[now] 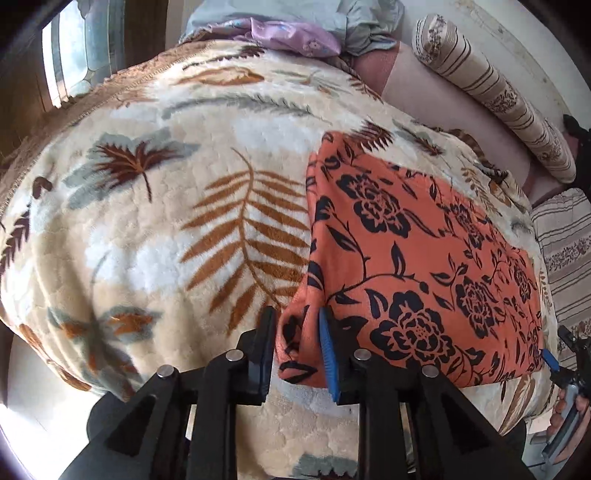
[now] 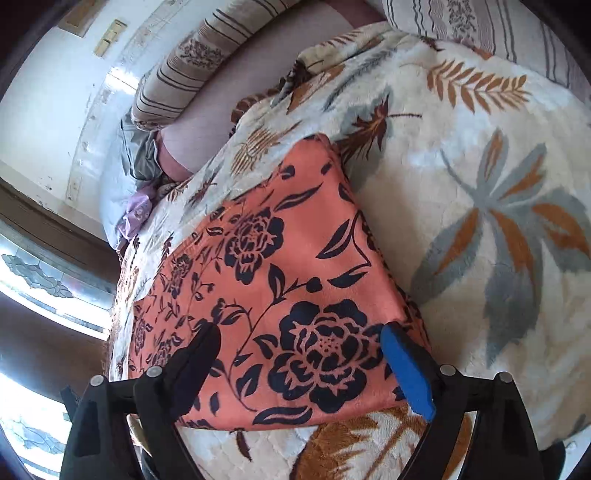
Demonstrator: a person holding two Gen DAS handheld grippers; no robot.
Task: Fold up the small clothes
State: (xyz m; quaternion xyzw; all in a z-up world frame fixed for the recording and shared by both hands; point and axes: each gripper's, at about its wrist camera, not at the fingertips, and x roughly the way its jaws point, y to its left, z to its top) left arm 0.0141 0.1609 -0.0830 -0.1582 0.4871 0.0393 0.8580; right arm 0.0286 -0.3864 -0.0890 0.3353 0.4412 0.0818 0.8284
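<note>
An orange garment with a black flower print lies folded flat on a cream leaf-patterned blanket. My left gripper is closed on the garment's near left corner, with cloth bunched between the jaws. In the right wrist view the same garment fills the centre. My right gripper is open, its jaws spread wide over the garment's near edge, holding nothing. The right gripper also shows at the right edge of the left wrist view.
A striped bolster pillow lies along the wall behind the blanket. A pile of pale blue and lilac clothes sits at the far end. A stained-glass window is on the left. The blanket's near edge drops off below the grippers.
</note>
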